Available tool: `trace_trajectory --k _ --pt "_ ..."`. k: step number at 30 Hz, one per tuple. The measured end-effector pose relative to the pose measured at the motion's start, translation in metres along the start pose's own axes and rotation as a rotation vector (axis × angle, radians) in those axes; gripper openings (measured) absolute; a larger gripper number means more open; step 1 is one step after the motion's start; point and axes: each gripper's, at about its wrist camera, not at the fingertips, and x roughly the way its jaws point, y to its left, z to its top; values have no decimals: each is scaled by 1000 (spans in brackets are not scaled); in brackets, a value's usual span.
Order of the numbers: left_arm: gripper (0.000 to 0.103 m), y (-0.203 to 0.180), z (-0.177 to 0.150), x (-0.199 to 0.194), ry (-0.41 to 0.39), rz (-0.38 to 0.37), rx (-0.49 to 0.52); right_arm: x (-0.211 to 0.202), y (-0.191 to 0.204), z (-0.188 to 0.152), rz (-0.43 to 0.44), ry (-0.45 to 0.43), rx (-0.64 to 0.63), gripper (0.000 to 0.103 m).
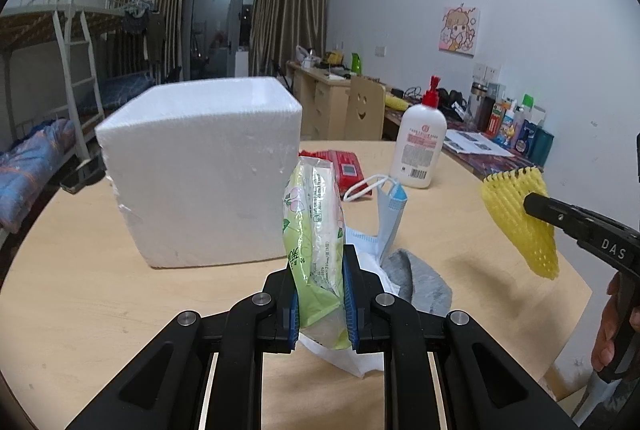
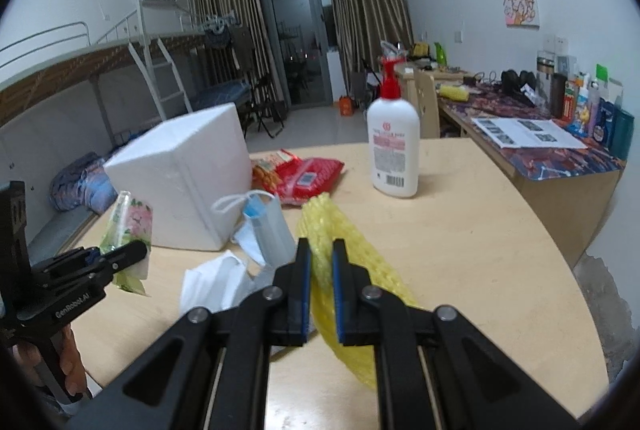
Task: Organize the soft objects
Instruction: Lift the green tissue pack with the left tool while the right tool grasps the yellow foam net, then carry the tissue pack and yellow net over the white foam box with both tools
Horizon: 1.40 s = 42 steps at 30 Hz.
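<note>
Left tongs point(image 1: 320, 294) pinch tissue pack point(image 1: 316, 230); right tongs point(image 2: 321, 294) pinch yellow net point(image 2: 340, 270).

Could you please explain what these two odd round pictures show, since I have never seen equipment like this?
A person holds a hand-held gripper in each hand; there is no robot arm. Each picture comes from a wide-angle camera on one gripper, looking forward along its jaws.

In the left wrist view, the left gripper is shut on a green tissue pack. In the right wrist view, the right gripper is shut on a yellow foam net.

On the wooden table stand a white foam box and a lotion bottle. Face masks, a red packet, a grey sock and a white tissue lie there too.
</note>
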Motion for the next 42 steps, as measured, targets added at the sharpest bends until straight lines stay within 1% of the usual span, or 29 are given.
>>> trace_trajectory --k 4,11,18,23,26,34,38,42 --pt "19 1 0 -17 -24 6 5 -16 8 3 6 -47 3 12" --pt "19 6 -4 -47 -70 19 27 -40 35 0 25 -115 -21 12" --pt "19 19 -7 -63 -86 52 38 -48 53 -5 58 -153 -17 12" --pt "19 33 -6 -67 -90 91 24 -43 64 -4 93 -154 -19 12" --pt "19 46 -6 -72 -100 135 4 -38 73 -1 130 -149 -23 12" --pt "19 77 -11 -86 -113 216 -39 -13 119 8 242 -130 -98 12" --pt "19 86 -11 -91 -118 229 -51 -7 136 10 288 -119 -129 12" --pt "19 88 -9 -94 -119 241 -49 -5 143 13 304 -123 -138 12"
